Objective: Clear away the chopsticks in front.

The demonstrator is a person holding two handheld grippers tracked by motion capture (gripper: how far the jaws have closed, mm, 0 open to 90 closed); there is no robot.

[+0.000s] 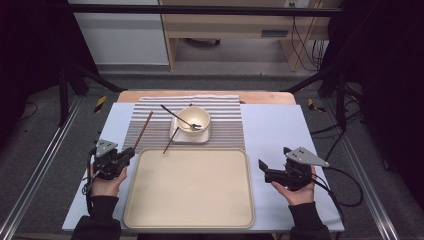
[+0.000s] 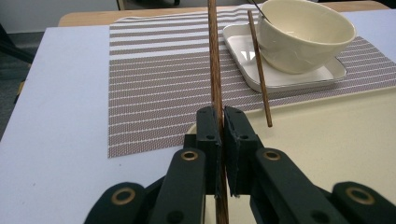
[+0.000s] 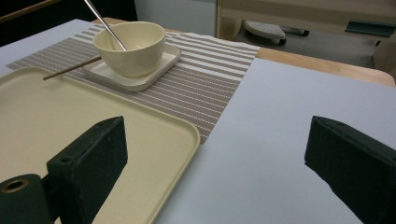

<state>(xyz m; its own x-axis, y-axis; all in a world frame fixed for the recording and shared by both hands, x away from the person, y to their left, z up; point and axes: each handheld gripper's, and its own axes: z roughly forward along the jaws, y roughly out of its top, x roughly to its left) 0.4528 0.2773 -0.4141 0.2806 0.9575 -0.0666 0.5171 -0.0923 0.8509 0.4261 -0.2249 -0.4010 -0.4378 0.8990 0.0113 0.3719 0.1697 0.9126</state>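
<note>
My left gripper (image 1: 131, 153) (image 2: 222, 114) is shut on a brown chopstick (image 1: 143, 129) (image 2: 214, 56), which runs forward from the jaws over the striped placemat (image 1: 150, 135) (image 2: 159, 70). It sits at the left edge of the cream tray (image 1: 190, 215) (image 2: 327, 130). A second chopstick (image 1: 170, 141) (image 2: 259, 70) (image 3: 70, 68) leans on the white square plate (image 1: 176, 136) (image 2: 285, 81) (image 3: 140, 79), its tip over the tray. On the plate stands a cream bowl (image 1: 193, 119) (image 2: 303, 37) (image 3: 133, 49) with a metal spoon (image 1: 176, 115) (image 3: 105, 25) in it. To the right of the tray, my right gripper (image 1: 262, 167) (image 3: 215, 154) is open with nothing between its jaws.
A pale blue sheet (image 1: 280, 130) (image 3: 280, 130) covers the wooden table (image 1: 260, 96). Black frame bars and cables stand around the table's sides, with cabinets behind on the floor.
</note>
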